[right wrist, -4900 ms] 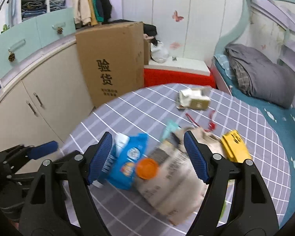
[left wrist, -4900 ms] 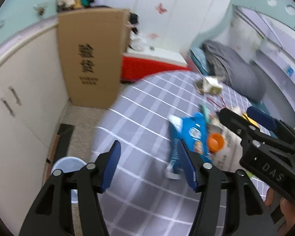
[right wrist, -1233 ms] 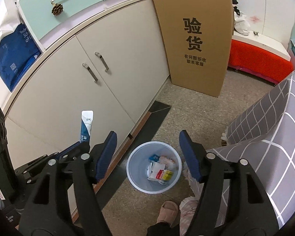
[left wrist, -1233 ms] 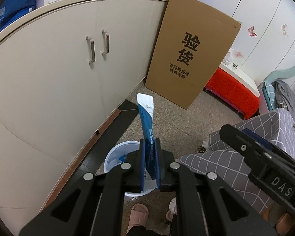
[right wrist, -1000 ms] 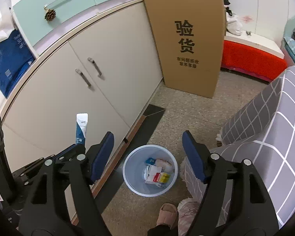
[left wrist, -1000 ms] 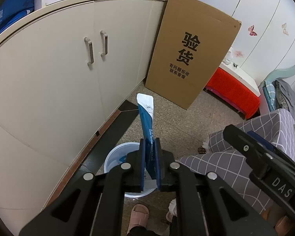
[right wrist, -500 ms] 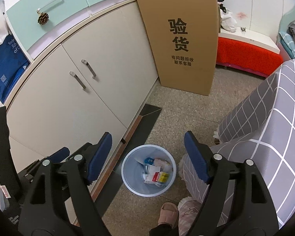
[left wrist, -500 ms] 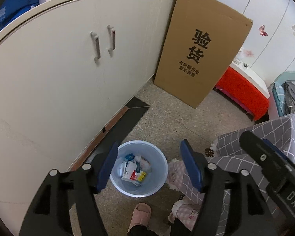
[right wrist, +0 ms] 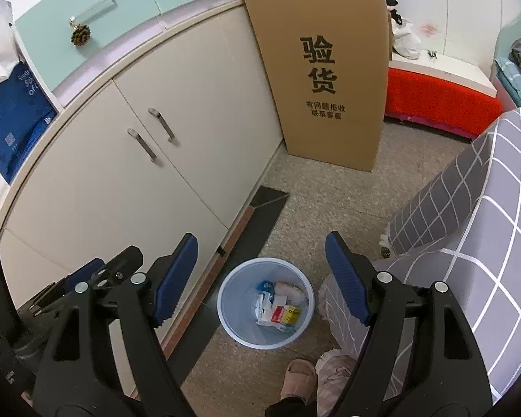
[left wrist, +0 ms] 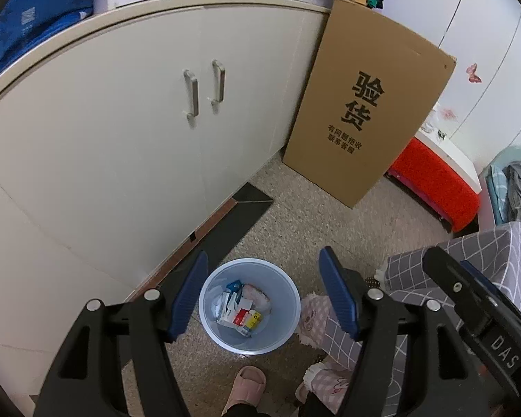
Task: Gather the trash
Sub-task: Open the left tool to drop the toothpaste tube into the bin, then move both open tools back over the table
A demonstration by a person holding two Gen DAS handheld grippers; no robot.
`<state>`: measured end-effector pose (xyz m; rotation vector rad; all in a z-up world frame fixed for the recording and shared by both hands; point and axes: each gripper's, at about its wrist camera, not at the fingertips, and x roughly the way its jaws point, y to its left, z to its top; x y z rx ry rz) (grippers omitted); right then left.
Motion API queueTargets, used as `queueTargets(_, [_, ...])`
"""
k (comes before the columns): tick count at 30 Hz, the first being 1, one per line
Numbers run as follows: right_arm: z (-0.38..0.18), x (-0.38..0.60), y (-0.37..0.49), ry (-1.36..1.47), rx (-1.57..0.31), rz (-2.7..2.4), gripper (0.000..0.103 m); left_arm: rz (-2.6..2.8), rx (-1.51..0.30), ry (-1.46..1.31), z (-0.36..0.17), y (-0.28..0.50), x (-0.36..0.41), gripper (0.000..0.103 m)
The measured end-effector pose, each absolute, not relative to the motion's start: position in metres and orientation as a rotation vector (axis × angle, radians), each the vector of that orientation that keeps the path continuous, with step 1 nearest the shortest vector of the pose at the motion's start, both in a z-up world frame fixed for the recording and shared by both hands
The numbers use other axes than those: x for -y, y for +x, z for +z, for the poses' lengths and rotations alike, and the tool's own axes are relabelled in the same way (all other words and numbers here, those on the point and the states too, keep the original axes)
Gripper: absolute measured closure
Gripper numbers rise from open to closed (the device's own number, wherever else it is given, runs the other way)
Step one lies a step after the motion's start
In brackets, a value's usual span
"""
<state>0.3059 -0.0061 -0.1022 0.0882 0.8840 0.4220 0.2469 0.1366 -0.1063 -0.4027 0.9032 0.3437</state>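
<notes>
Left gripper (left wrist: 264,295) now wide open, empty; blue packet gone, among trash in bin (left wrist: 281,340); right gripper (right wrist: 260,278) unchanged, open, empty

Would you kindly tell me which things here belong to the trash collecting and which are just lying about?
Job: bin, trash in it, left gripper, right gripper, both open and empty.

Lying about: cardboard box, cabinet, slipper, red bench.

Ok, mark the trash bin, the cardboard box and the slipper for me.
trash bin (left wrist: 210,323), left wrist view, bare inner wall
cardboard box (right wrist: 324,132), right wrist view, front face
slipper (left wrist: 248,384), left wrist view, toe
</notes>
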Motion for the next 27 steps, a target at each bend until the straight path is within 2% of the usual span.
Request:
queueTargets(11, [-0.027, 0.067, 0.274, 0.167, -0.767, 0.403, 0.027, 0.257, -0.792, -0.35, -0.035, 0.223, -0.096, 0.037])
queueTargets(18, [0.009, 0.179, 0.242, 0.157, -0.693, 0.22, 0.027, 0.007, -0.765, -0.245, 0.003, 0.218, 0.01, 0.037])
queueTargets(27, [0.008, 0.313, 0.205, 0.159, -0.673, -0.005, 0.027, -0.247, -0.812, -0.121, 0.001, 0.226, 0.147, 0.037])
